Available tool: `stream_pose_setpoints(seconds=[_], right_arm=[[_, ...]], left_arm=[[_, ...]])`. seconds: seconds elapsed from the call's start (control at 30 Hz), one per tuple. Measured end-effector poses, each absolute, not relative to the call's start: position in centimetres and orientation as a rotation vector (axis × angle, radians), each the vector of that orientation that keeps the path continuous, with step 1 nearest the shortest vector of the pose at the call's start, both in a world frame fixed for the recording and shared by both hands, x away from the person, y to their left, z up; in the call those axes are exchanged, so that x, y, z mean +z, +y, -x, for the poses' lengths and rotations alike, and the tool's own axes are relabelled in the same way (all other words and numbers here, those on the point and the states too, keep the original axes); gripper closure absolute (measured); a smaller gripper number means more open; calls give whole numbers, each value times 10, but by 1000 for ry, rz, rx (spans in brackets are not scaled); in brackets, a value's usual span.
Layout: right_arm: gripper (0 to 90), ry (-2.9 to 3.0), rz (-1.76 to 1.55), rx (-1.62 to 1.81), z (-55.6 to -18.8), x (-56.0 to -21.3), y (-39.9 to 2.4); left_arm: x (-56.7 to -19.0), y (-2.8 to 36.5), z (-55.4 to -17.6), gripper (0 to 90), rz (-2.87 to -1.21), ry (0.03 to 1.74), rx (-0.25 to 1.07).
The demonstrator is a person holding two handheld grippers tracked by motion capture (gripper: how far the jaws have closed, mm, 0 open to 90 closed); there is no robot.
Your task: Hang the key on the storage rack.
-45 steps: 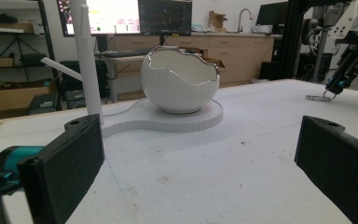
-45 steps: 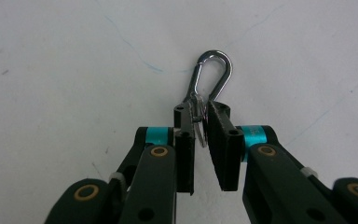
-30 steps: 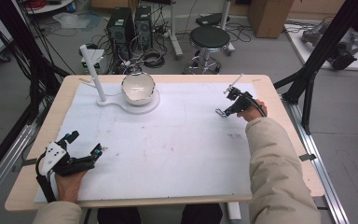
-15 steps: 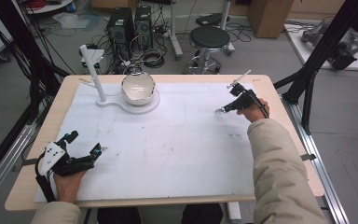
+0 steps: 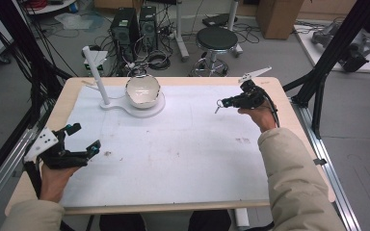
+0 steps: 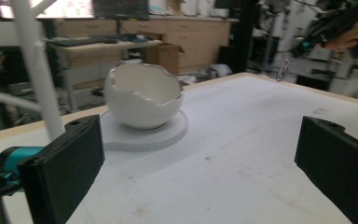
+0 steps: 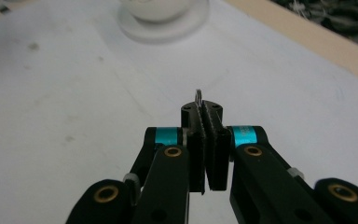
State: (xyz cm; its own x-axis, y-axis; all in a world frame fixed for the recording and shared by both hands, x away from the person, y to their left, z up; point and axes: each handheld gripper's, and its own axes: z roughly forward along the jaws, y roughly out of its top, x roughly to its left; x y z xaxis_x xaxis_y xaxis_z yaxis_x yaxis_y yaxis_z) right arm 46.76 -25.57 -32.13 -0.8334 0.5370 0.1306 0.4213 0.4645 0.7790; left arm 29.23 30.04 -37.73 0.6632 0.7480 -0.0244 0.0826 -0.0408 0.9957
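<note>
Right tongs (image 5: 220, 103) aloft — wrist level

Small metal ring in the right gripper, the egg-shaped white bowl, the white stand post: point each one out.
Small metal ring (image 7: 198, 94), right gripper view, its loop above the shut jaws.
Egg-shaped white bowl (image 6: 142, 100), left gripper view, its outer wall.
White stand post (image 5: 96, 74), high view, mid-shaft.

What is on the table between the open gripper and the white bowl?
Nothing: the high view shows bare white mat between the left gripper and the bowl.
</note>
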Motion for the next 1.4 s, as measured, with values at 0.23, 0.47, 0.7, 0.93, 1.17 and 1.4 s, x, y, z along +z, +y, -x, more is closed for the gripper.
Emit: stream_pose_setpoints(seconds=[0.23, 0.47, 0.7, 0.93, 1.17, 1.4], right_arm=[[890, 2539, -651, 1499, -440, -295, -234], [889, 2548, -499, 1622, -422, -282, -209], [890, 2584, -308, 1641, -401, -278, -171], [889, 2602, -241, 1780, -394, -285, -146], [889, 2577, -168, 1869, -391, -287, -130], [889, 2581, -133, 1892, -389, -286, -128]], left_arm=[[-334, 284, -311, 18, -1671, 612, 497], [-309, 259, -329, 18, -1771, 527, 425], [-294, 234, -342, 18, -1796, 459, 355], [-286, 209, -345, 18, -1793, 367, 258], [-282, 179, -353, 18, -1815, 307, 186], [-285, 159, -360, 34, -1832, 275, 112]])
